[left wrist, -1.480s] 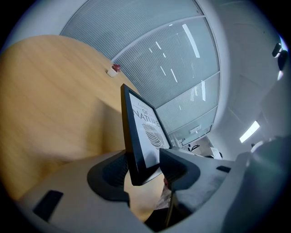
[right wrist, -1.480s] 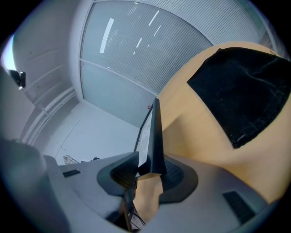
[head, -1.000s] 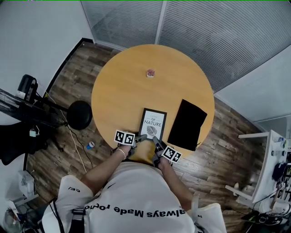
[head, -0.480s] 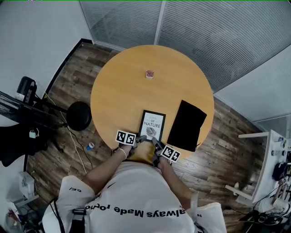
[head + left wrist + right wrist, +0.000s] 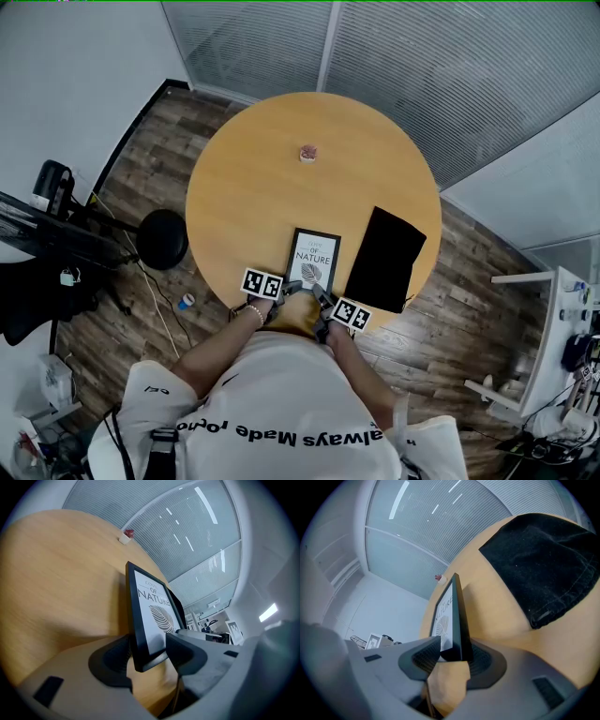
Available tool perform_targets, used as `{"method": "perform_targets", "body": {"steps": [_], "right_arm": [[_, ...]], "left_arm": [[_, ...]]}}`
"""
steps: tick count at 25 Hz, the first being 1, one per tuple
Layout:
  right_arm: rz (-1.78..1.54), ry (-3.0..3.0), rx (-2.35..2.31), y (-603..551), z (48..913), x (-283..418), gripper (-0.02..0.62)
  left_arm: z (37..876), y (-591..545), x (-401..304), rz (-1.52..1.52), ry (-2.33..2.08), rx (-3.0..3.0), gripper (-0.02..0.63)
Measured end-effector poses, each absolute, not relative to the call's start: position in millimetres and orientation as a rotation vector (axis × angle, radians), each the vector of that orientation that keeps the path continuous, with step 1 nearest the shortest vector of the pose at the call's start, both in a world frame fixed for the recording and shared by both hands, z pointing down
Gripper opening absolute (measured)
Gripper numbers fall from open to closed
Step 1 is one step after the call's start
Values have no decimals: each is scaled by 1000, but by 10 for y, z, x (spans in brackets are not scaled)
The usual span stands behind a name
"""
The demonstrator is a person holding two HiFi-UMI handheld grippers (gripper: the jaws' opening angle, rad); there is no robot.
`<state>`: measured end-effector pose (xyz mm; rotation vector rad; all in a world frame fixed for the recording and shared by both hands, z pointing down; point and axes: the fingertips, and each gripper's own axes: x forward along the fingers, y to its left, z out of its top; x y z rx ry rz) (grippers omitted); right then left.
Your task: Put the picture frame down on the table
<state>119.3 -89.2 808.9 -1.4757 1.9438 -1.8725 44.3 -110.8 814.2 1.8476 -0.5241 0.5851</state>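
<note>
Black picture frame (image 5: pixel 314 258) nearly flat on wooden table (image 5: pixel 262 169), long axis running straight away from both grippers, near corners between left gripper (image 5: pixel 149 644) jaws, just opened clear, and right gripper (image 5: pixel 455 648) jaws, loosening yet touching.

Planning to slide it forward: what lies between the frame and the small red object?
Nothing: only bare table lies between the frame and the red object, as the head view shows.

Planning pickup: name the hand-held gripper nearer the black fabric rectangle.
Right hand-held gripper: beside the black fabric rectangle. Left hand-held gripper: farther, across the black picture frame.
</note>
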Motion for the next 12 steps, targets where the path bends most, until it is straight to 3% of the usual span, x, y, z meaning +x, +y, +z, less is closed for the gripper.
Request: {"method": "perform_targets", "body": {"steps": [12], "right_arm": [[-1912,1972,-1527,-890,8194,1236,170]], "left_arm": [[8250,-1117,460,682,-554,1866,232]]}}
